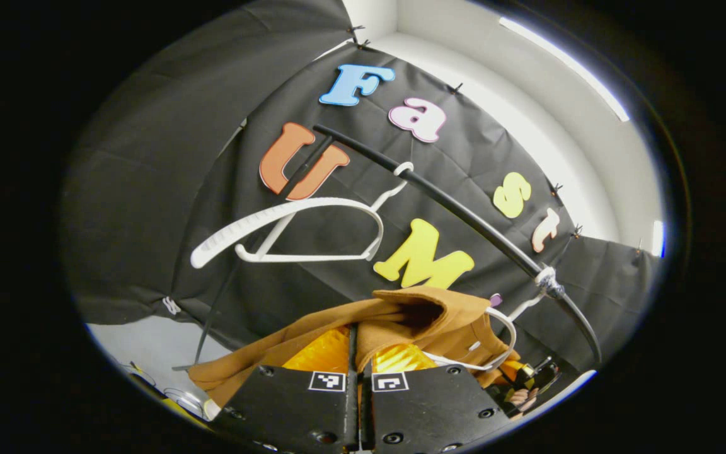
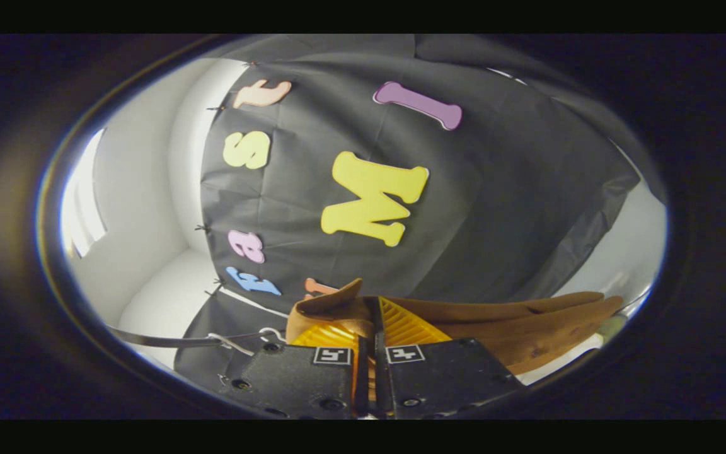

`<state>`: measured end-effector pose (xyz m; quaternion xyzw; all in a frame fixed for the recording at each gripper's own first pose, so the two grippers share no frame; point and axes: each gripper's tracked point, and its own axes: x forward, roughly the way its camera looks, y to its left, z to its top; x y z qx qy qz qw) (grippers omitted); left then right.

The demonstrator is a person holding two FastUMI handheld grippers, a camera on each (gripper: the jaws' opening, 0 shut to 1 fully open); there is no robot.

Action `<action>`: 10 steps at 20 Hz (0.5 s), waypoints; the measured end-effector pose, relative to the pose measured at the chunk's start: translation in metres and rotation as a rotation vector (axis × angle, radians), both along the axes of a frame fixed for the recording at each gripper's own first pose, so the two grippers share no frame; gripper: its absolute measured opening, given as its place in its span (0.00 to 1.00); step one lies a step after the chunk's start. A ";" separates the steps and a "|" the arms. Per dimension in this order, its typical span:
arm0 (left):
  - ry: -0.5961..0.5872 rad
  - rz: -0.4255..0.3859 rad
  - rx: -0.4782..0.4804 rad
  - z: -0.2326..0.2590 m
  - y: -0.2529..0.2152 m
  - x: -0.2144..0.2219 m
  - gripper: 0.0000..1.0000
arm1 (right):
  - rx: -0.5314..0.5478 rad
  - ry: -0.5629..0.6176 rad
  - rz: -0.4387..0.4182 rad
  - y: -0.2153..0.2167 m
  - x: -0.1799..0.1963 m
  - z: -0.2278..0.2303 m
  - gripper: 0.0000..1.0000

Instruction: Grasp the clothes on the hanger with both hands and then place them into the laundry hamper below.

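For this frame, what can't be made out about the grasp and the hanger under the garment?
- Left gripper: fingertips sit against the brown garment; contact is hidden by its own fingers.
- Right gripper: likewise against the garment.
- Hanger under the garment: mostly covered by cloth.
- Other hand: cut off by the view's edge.

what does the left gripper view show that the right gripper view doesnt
Left gripper view: an empty white hanger hooked on the black rail, a second white hanger inside the collar of the brown garment, and the other hand-held gripper farther off.
Right gripper view: the garment's sleeve stretching away.
Both: the garment pinched at the fingers, the rail and the black cloth wall.
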<state>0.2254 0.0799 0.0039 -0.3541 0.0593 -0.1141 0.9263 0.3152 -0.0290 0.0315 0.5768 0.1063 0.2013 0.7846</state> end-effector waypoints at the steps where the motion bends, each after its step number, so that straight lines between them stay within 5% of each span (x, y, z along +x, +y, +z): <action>1: -0.003 0.004 -0.012 0.003 0.007 0.000 0.02 | 0.002 0.014 0.004 -0.001 0.004 -0.004 0.07; 7: 0.044 0.013 -0.009 -0.028 0.013 0.005 0.01 | 0.035 0.007 0.040 0.002 0.007 -0.011 0.07; 10: 0.071 0.008 -0.091 -0.044 0.014 0.008 0.01 | 0.054 0.031 0.011 -0.013 0.014 -0.022 0.07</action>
